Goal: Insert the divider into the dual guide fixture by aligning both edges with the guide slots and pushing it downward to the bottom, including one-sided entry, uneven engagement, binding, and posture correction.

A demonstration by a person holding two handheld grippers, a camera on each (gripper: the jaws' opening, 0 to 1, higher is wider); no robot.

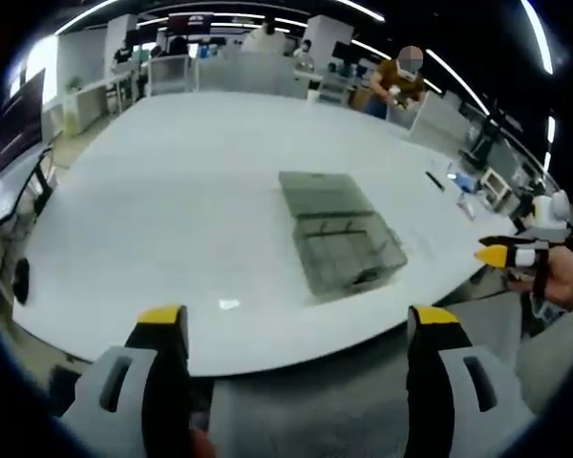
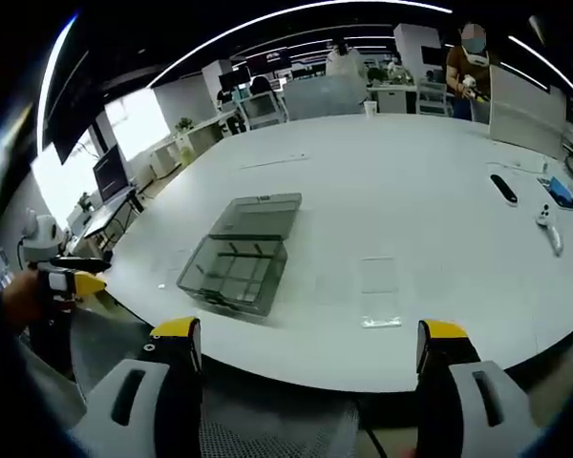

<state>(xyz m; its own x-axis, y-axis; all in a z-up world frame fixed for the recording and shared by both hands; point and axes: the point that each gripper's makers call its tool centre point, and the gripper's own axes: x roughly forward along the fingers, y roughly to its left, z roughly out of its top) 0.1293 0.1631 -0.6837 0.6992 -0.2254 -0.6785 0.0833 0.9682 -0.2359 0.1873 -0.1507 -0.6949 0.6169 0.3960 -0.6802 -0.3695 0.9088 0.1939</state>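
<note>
The dual guide fixture is a clear plastic box on the white table, its lid folded flat behind it. Thin ribs show inside the fixture. A clear divider sheet lies flat on the table to the right of it in the right gripper view; a faint glint marks it in the left gripper view. My left gripper hangs open off the table's near edge, nothing between its jaws. My right gripper is likewise open and off the edge. Each gripper also shows in the other view: right gripper, left gripper.
The white table is large and oval. A black remote, a white controller and a blue item lie at its far right. People stand by desks and chairs beyond the table. A mesh chair back sits under my right gripper.
</note>
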